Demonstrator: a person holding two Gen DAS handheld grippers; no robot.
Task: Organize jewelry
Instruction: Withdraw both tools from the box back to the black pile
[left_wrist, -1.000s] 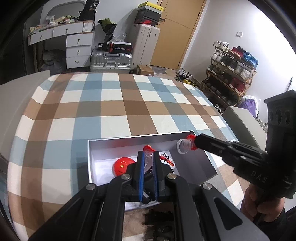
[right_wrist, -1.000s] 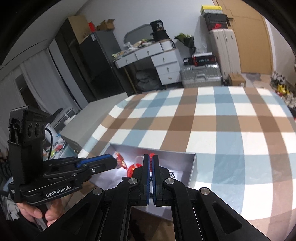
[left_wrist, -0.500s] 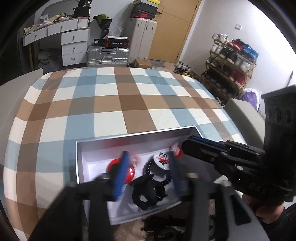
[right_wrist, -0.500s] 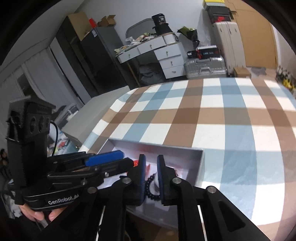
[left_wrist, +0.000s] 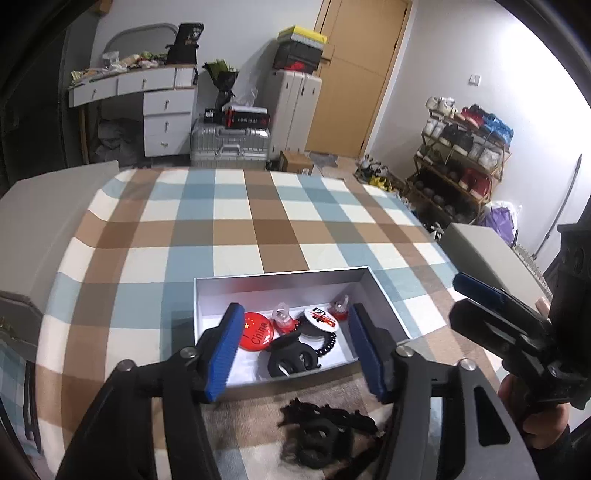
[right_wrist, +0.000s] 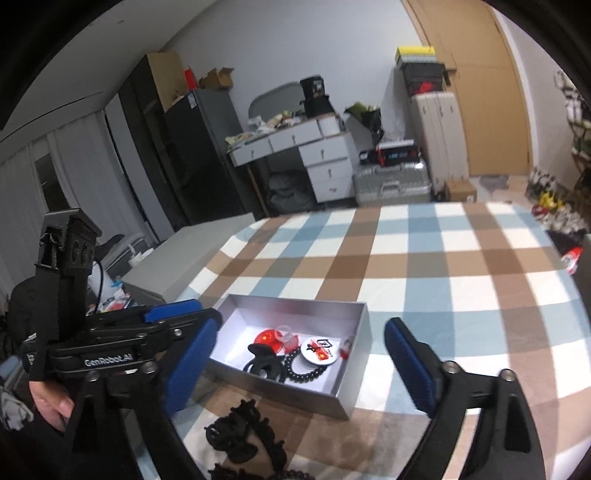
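A silver open box (left_wrist: 280, 277) (right_wrist: 295, 302) lies on the checked cloth. Inside it are a red badge (left_wrist: 256, 332), a white badge (left_wrist: 319, 319), two red-and-clear pieces (left_wrist: 282, 317), a black hair claw (left_wrist: 291, 360) (right_wrist: 264, 363) and a black bead bracelet (left_wrist: 328, 342) (right_wrist: 303, 369). My left gripper (left_wrist: 295, 350) (right_wrist: 192, 314) hangs above the box's near side, its jaws opening with nothing gripped. My right gripper (right_wrist: 299, 369) (left_wrist: 456, 299) stands right of the box, its jaws opening wide and empty.
A heap of black hair clips (left_wrist: 321, 432) (right_wrist: 240, 435) lies on the cloth in front of the box. A grey bench (left_wrist: 480, 254) stands off the table's right edge. Suitcases and a white desk stand beyond the far edge.
Both grippers went from shut to open and drew back and up from the box. The black hair claw and bracelet now lie loose inside it, as does the red-and-clear piece the right gripper held.
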